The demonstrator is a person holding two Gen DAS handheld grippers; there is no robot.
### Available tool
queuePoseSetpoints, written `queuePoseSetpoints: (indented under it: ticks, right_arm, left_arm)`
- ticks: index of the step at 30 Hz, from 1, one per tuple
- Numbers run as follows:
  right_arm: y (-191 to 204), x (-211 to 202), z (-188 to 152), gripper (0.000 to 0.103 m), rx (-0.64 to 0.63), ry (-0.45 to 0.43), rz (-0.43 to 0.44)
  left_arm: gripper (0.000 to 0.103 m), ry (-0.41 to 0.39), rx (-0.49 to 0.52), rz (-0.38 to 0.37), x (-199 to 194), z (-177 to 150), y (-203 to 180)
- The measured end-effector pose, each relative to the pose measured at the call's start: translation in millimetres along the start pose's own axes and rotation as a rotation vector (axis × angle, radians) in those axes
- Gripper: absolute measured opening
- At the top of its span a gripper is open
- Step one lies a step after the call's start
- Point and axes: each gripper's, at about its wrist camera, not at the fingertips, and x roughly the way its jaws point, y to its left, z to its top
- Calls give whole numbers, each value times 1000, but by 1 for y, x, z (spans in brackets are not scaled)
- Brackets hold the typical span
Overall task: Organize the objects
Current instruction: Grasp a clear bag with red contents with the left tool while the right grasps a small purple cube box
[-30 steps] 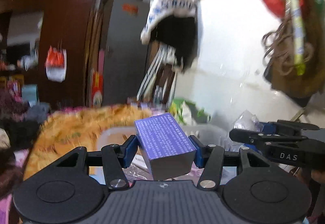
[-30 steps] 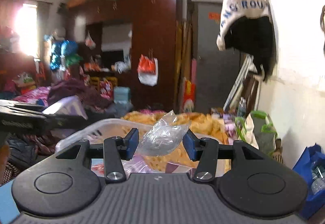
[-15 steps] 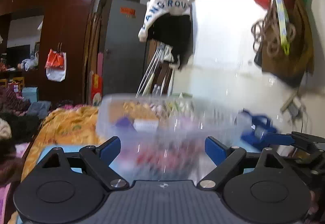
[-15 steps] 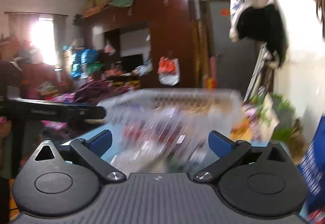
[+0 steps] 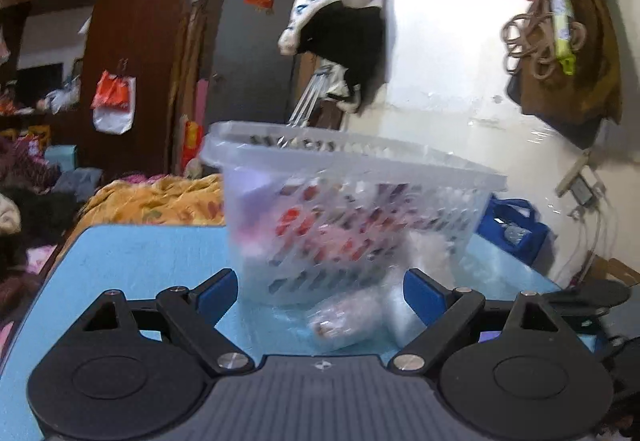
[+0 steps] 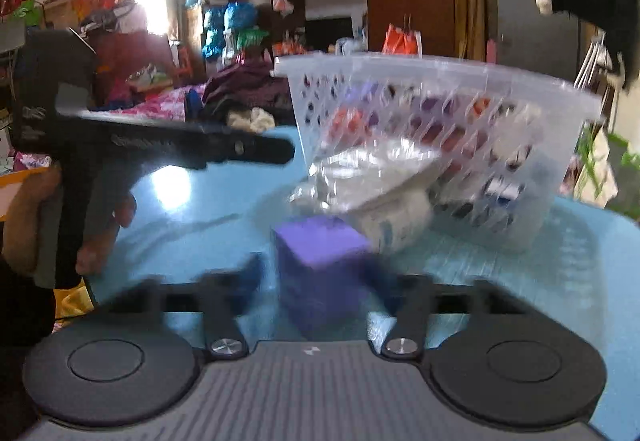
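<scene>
A clear perforated plastic basket [image 5: 460, 173] [image 6: 556, 89] with several packets inside stands on the blue table [image 5: 132, 249]. My left gripper [image 5: 316, 291] is open, low over the table, with clear plastic-wrapped items [image 5: 348, 321] lying between its fingers in front of the basket. My right gripper [image 6: 320, 273] is blurred; its fingers stand on both sides of a purple box [image 6: 320, 261] on the table, with more plastic-wrapped items [image 6: 380, 181] behind it. I cannot tell if the jaws touch the box. The left gripper [image 6: 180, 149] shows at the left in the right wrist view.
A yellow patterned blanket [image 5: 160, 197] lies beyond the table's far edge. A blue bag [image 5: 508, 225] sits by the white wall at right. Clothes and bags hang on the wall [image 5: 340, 21]. A dark wardrobe [image 5: 132, 21] stands behind.
A second ago the left held the purple box and the right a plastic bag, above the basket. Both opened and dropped to table level in front of the basket; the right now straddles a purple box.
</scene>
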Motion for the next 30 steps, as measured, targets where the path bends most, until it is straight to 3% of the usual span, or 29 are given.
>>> queuePoseSetpoints:
  ticks: [3, 6, 9, 14, 21, 23, 27, 30]
  right_arm:
    - [-12, -18, -6, 52, 63, -104, -13]
    - [-29, -35, -9, 52, 112, -186, -120]
    - [-49, -44, -11, 52, 178, -191, -118]
    - [-55, -48, -12, 52, 170, -169, -147]
    - [-49, -46, -15, 52, 136, -148, -137]
    - [-49, -47, -16, 52, 140, -148, -131]
    - [-48, -47, -17, 53, 134, -144, -132]
    - [-48, -47, -17, 53, 128, -141, -132]
  left_arm:
    - [92, -11, 46, -28, 2, 3, -19]
    - [92, -3, 100, -29, 10, 4, -37]
    - [92, 34, 147, -21, 26, 6, -56]
    - [92, 75, 195, 15, 43, 0, -74]
    - [92, 85, 136, 77, 30, 3, -44]
    - [85, 90, 104, 94, 29, 5, -32]
    - [82, 203, 150, 133, 46, 5, -23]
    - [81, 238, 180, 137, 57, 4, -26]
